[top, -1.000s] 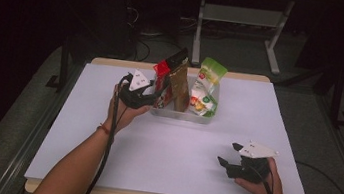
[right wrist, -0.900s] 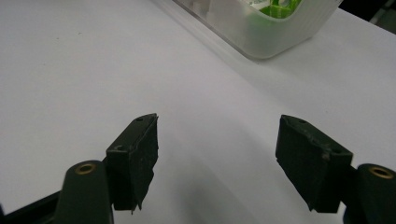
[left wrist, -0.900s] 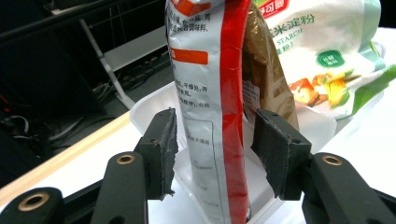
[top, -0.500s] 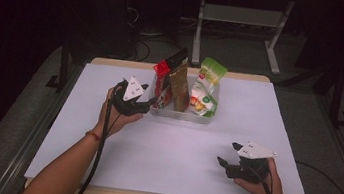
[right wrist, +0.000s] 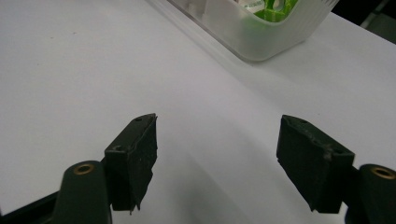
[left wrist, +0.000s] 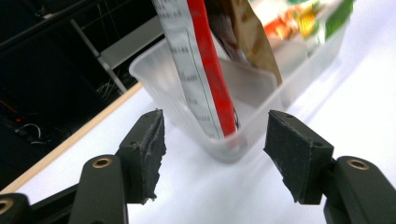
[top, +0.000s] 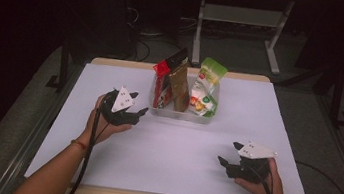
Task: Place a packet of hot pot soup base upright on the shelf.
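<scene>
White table point(top: 100, 168) across the whole workspace, bare at the near half, so room enough for both hands to rest and wait. Clear plastic tub point(top: 180, 113) set toward the far middle, within reach of either arm, probably why chosen as the gathering place. Inside it, three packets standing on end rather than lying flat, apparently to fit side by side: red-edged packet point(top: 160, 83) at the left end, brown pouch point(top: 179, 85) leaning against it, green pouch point(top: 207, 86) at the right. In the left gripper view, red-edged packet point(left wrist: 205, 70) propped upright in the tub's near corner point(left wrist: 187, 88), the wall holding it from toppling. Left gripper point(top: 138, 115) just beside the tub's left end, angled toward it, jaws just now opening and standing fairly wide; pads point(left wrist: 144, 154) clear of the plastic, nothing between them, which reads as a release of the red-edged packet into its slot, with the hand drawn a little off so as not to knock it. Right gripper point(top: 222, 164) well apart at the near right, low over the table, jaws spread wide and empty over bare white surface point(right wrist: 210, 154), likely parked out of the way while the other hand works. Tub's rounded corner point(right wrist: 261, 42) visible beyond those jaws.
</scene>
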`<state>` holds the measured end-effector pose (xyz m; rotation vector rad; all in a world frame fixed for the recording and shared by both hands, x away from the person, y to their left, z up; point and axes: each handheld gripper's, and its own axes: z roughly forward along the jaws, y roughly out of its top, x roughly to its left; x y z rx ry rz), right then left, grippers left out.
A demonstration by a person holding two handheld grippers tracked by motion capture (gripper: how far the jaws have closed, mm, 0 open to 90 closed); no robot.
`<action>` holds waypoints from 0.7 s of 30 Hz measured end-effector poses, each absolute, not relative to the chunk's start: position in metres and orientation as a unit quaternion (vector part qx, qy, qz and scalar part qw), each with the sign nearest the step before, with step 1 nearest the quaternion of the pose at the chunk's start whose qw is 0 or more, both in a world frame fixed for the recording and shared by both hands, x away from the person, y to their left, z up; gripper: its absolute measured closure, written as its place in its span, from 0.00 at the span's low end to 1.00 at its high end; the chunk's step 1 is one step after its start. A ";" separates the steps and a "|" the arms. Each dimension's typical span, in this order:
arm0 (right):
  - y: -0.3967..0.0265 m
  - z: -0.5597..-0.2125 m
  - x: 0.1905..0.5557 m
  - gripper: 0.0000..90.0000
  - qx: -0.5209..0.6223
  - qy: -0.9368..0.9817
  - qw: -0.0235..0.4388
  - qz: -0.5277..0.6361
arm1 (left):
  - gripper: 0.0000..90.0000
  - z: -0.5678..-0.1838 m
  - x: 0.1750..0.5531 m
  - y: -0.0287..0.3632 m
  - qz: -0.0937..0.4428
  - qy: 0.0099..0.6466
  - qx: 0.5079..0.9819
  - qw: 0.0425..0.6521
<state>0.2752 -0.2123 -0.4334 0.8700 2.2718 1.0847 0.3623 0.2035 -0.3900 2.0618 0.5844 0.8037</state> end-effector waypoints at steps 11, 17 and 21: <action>-0.215 -0.432 0.276 0.30 0.320 0.825 0.247 0.395 | 0.35 -0.399 0.338 0.234 0.298 0.226 0.832 0.410; -0.217 -0.432 0.277 0.30 0.320 0.822 0.255 0.396 | 0.32 -0.403 0.324 0.251 0.292 0.224 0.835 0.409; -0.218 -0.432 0.278 0.28 0.322 0.817 0.266 0.397 | 0.31 -0.409 0.314 0.261 0.295 0.233 0.832 0.407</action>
